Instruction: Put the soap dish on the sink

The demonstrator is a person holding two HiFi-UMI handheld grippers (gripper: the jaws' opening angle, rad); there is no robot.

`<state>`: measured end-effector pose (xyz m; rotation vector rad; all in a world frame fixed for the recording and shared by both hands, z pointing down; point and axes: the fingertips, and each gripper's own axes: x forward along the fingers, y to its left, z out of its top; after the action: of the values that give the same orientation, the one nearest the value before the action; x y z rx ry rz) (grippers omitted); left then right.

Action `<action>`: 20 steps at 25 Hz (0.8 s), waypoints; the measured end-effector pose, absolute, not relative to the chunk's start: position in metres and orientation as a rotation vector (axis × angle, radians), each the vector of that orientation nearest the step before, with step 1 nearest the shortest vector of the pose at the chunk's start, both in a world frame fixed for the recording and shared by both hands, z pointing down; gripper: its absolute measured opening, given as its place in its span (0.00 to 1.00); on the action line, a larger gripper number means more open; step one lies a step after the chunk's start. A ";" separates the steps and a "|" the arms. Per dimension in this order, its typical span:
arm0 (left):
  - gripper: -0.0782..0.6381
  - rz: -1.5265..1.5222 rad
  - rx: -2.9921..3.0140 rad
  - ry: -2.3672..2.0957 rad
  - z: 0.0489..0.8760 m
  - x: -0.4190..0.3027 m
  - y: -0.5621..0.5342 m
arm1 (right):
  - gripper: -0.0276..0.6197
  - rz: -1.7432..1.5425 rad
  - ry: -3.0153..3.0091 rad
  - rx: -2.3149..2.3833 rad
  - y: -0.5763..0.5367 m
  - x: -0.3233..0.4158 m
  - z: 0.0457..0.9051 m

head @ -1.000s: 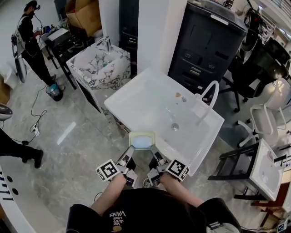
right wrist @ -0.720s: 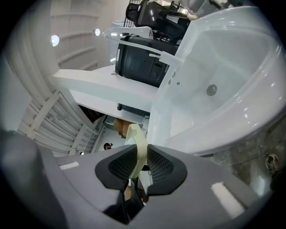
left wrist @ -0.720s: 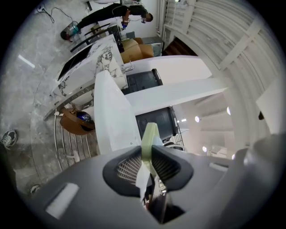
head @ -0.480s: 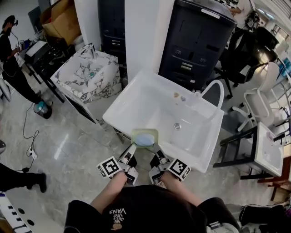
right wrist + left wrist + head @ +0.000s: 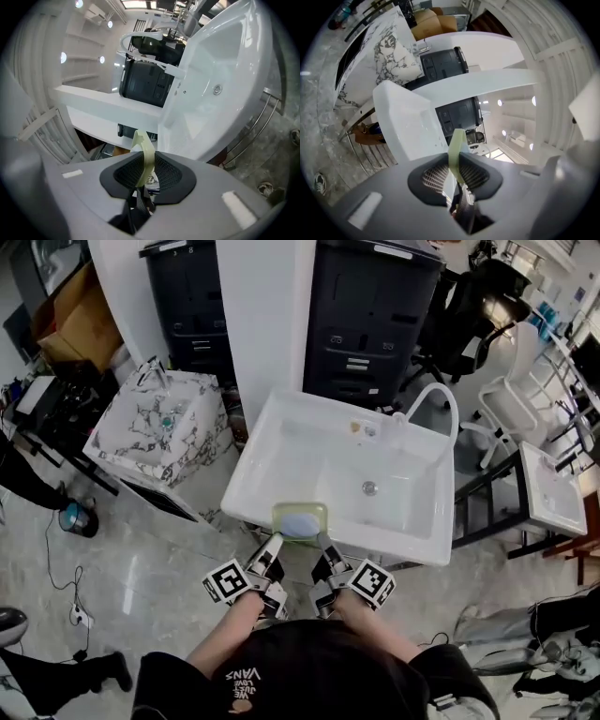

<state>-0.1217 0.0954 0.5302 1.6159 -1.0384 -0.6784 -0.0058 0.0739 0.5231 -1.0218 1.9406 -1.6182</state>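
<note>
Pale-green soap dish [image 5: 300, 520] reaches the sink's near rim
Left gripper [image 5: 277, 544] and right gripper [image 5: 322, 544] jaws each clamp one edge of it. Over the last second the white sink [image 5: 272, 427] has come square ahead, so setting down looks close.

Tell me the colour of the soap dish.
Pale yellow-green; the soap dish shows best in the head view.
</note>
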 end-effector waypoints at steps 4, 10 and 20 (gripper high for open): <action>0.28 -0.632 1.647 -0.982 0.531 -0.134 0.088 | 0.15 -1.582 1.894 -1.074 0.074 -0.017 0.523; 0.28 -0.596 1.664 -0.922 0.533 -0.133 0.069 | 0.15 -1.551 1.837 -1.128 0.063 -0.016 0.525; 0.28 -0.567 1.680 -0.880 0.536 -0.118 0.012 | 0.15 -1.531 1.817 -1.147 0.011 -0.001 0.528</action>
<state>-0.1180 0.0119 0.5360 1.6802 -0.8799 -0.5674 -0.0006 0.0115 0.5283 -1.1468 1.8168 -1.5307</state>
